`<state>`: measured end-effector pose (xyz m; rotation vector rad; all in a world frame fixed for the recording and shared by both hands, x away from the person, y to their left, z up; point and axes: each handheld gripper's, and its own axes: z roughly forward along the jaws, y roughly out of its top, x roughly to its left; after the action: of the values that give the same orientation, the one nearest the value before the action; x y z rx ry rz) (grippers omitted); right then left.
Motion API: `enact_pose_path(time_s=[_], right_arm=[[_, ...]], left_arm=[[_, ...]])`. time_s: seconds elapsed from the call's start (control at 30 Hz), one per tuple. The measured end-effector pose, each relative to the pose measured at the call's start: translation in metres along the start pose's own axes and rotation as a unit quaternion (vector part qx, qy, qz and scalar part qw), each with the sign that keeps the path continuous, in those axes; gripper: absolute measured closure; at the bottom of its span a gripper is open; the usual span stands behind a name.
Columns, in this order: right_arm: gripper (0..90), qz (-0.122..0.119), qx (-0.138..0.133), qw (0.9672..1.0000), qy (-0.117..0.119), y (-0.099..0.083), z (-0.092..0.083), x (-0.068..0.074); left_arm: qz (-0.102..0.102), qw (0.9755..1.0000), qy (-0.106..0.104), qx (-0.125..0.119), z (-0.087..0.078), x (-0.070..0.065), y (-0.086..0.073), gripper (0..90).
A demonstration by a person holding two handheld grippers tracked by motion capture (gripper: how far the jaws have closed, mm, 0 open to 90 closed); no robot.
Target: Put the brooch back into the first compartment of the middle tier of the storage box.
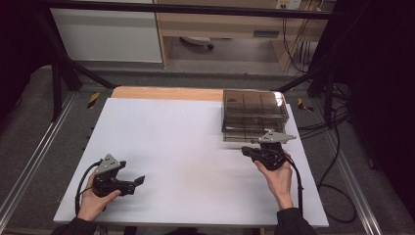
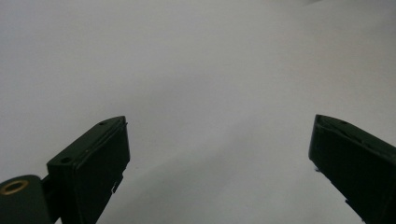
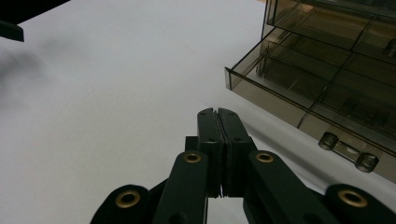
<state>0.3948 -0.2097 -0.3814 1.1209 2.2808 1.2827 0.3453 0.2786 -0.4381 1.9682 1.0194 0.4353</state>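
Smoked, see-through plastic drawer box (image 1: 254, 115) at the far right of the desk (image 1: 181, 142), boxy and hard-edged, split inside into small square compartments by thin walls. Lowest drawer (image 3: 299, 93) pulled part-way out, tray-like, with glossy brown-tinted sides and a clear bar handle (image 3: 348, 151) on two round posts at its front. Dim small shapes in the compartments, too dark to tell.

Right claw (image 1: 246, 151) just in front of that drawer, near the handle but apart from it, held in the right hand (image 1: 279, 178). Matte black jaws pressed flat together, nothing between them; brass-coloured rivets along the linkage bars. Grey three-cornered plate on top, black cable trailing back toward the sleeve.

Left claw (image 1: 141, 180) low at the near left of the desk, well apart from the box, gripped by the left hand (image 1: 93, 200). Jaws spread wide and empty, blocky and flat-faced with dull black pads, over bare surface.

Desk top smooth, matte white and rectangular, with a strip of pale wood (image 1: 166, 93) at its far edge.
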Motion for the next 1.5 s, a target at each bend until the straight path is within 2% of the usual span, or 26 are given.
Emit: enact_pose_path(time_s=[1.5], right_arm=[[89.0, 0.021, 0.005, 0.9991, -0.036, 0.035, 0.028, -0.029]], left_arm=[[0.001, 1.0, 0.001, 0.001, 0.0, 0.001, 0.0, 4.9]])
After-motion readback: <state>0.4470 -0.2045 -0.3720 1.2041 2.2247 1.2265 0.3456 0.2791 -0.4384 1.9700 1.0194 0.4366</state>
